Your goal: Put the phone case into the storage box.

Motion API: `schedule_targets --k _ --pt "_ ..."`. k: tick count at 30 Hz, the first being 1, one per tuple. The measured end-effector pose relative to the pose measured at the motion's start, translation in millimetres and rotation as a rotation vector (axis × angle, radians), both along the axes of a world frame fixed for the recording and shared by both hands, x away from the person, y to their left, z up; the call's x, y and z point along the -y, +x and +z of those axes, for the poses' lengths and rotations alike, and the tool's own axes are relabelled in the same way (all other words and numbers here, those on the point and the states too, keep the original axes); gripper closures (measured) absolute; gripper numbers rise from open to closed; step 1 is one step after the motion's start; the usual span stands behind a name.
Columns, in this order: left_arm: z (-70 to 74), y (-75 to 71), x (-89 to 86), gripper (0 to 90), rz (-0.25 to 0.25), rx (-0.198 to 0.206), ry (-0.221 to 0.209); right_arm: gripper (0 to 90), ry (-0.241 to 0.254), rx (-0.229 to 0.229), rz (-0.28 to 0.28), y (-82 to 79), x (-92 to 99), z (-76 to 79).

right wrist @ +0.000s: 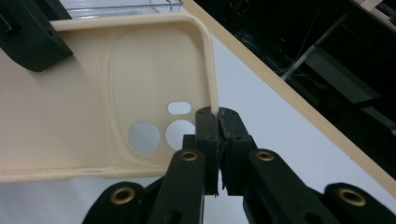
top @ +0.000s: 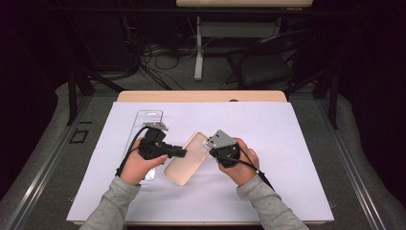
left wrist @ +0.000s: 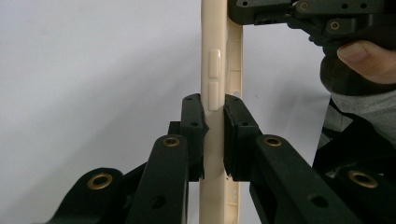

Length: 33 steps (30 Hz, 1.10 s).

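1. One beige phone case (top: 184, 160) sits tilted above the white mat (top: 268, 134), between both hands.
2. Left gripper (left wrist: 214, 135) is clamped on its side edge.
3. Right gripper (right wrist: 218, 140) pinches its corner rim.
4. A clear case (top: 149, 117) lies just beyond.

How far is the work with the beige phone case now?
Done: both claws have a grip on the phone case. The left claw pinches one long side wall; the right claw pinches the rim by the camera holes. In hand: holding it over the white sheet. Left: setting it down, perhaps.
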<state>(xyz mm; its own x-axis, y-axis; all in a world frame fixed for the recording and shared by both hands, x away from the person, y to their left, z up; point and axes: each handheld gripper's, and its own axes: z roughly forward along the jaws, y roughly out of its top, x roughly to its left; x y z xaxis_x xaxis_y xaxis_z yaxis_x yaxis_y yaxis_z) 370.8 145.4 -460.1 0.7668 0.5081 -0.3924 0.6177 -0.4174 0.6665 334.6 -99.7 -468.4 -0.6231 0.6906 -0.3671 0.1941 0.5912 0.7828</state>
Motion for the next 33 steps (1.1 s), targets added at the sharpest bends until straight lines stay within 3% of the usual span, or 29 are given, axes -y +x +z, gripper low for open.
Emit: schedule_targets --k 21,33 --pt "-0.3 0.8 -0.7 80.5 0.003 -0.005 0.001 87.0 -0.005 -0.004 -0.002 0.9 -1.6 -1.9" --pt "0.1 1.6 -3.0 80.5 0.019 0.0 -0.002 81.0 0.027 0.007 -0.002 0.4 -1.0 -0.1"
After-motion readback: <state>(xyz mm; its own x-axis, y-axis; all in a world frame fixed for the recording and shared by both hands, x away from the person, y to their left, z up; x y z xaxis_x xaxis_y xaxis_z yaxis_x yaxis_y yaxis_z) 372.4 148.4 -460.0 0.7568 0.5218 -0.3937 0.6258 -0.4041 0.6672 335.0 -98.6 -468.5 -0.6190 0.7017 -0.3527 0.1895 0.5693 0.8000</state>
